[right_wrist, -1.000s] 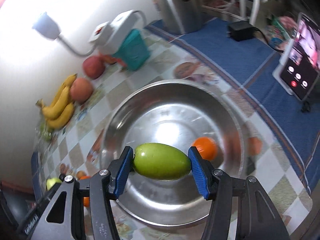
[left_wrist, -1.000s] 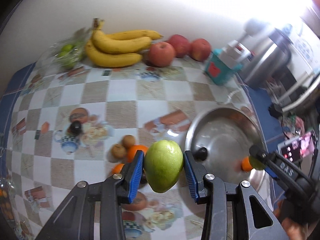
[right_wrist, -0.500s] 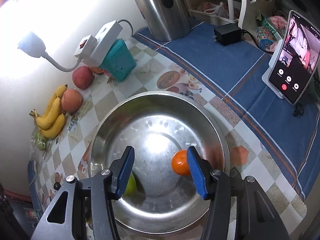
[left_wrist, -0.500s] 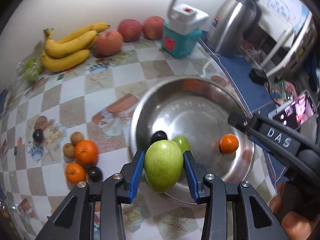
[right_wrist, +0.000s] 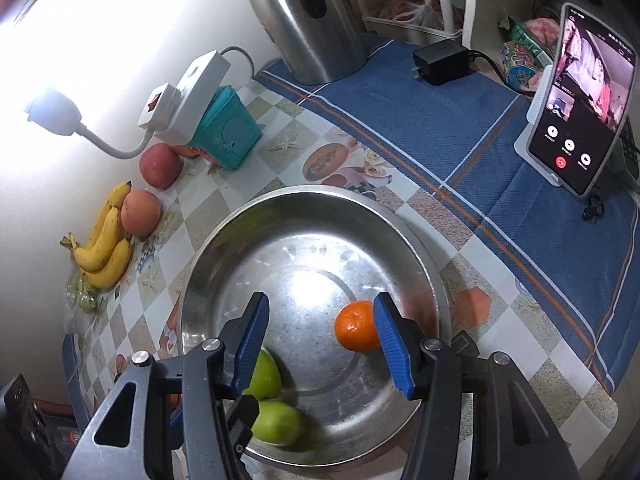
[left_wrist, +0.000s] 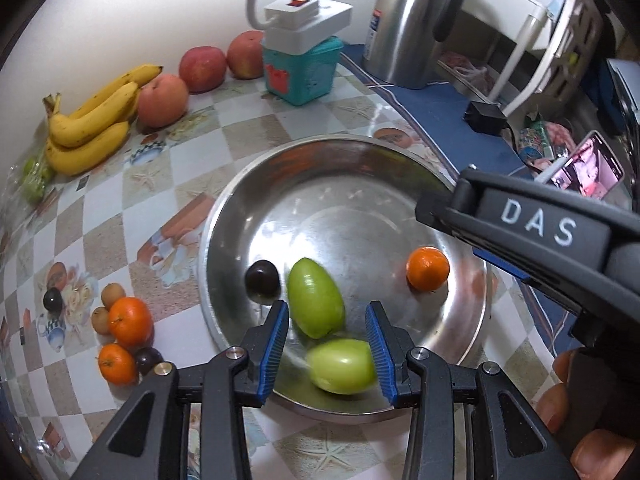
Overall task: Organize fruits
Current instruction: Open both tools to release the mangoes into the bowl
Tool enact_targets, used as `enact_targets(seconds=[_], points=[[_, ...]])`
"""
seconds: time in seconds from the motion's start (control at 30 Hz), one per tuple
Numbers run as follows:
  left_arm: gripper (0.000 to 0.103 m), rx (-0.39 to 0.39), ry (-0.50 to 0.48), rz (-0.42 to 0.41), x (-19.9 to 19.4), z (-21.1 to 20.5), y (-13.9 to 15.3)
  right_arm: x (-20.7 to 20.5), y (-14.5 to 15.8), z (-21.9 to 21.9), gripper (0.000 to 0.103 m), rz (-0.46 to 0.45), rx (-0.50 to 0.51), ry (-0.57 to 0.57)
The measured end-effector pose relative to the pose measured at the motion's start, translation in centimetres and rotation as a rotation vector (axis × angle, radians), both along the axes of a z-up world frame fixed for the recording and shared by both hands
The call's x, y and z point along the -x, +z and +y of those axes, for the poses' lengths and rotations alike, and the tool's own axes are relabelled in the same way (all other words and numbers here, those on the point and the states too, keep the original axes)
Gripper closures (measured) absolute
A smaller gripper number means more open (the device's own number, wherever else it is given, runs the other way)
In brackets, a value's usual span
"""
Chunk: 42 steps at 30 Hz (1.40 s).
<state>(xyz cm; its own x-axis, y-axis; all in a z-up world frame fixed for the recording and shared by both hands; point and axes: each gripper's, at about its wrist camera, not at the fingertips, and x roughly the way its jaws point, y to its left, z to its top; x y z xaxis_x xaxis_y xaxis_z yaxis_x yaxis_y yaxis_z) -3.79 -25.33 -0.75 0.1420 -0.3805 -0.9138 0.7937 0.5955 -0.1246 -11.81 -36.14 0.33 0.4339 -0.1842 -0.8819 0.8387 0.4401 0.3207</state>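
A steel bowl (left_wrist: 360, 142) holds two green fruits, a dark plum (left_wrist: 262, 280) and an orange (left_wrist: 427, 268). My left gripper (left_wrist: 326, 332) hangs open over the bowl's near side. One green fruit (left_wrist: 342, 366) lies blurred in the bowl below its fingers, and the other green fruit (left_wrist: 316, 298) rests just beyond them. My right gripper (right_wrist: 320, 328) is open above the bowl (right_wrist: 320, 192) with nothing between its pads. The orange (right_wrist: 358, 330) sits beside its right finger. Both green fruits (right_wrist: 280, 420) show at its lower left.
Left of the bowl lie two oranges (left_wrist: 130, 316), small brown fruits (left_wrist: 113, 295) and dark plums (left_wrist: 53, 300). Bananas (left_wrist: 92, 128) and apples (left_wrist: 163, 94) line the wall. A teal box (left_wrist: 302, 72), a kettle (left_wrist: 412, 20), a charger (right_wrist: 440, 60) and a phone (right_wrist: 580, 120) stand behind.
The right gripper let its green fruit fall into the bowl. The left gripper swung over the bowl, and its green fruit has left the pads and lies in the bowl.
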Motion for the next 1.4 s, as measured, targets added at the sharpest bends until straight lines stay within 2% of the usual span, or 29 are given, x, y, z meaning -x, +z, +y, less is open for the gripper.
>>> enact_targets(seconds=[0.2, 0.43, 0.67, 1.07, 1.4], points=[[0.06, -0.014, -0.019, -0.01, 0.6, -0.2, -0.1, 0.3, 0.3, -0.2, 0.047, -0.005, 0.0, -0.012], [0.06, -0.027, 0.037, -0.011, -0.6, 0.7, -0.1, 0.0, -0.1, 0.0, 0.047, 0.008, -0.011, -0.003], [0.06, -0.035, 0.169, 0.001, -3.8, 3.3, -0.1, -0.5, -0.3, 0.2, 0.047, 0.02, -0.014, 0.016], [0.06, 0.015, 0.438, 0.024, -9.8, 9.8, 1.5, -2.3, 0.2, 2.3, 0.047, 0.035, 0.008, 0.096], [0.059, 0.044, 0.548, 0.027, -11.5, 13.3, 2.2, -3.8, 1.0, 4.2, 0.047, 0.038, 0.035, 0.168]])
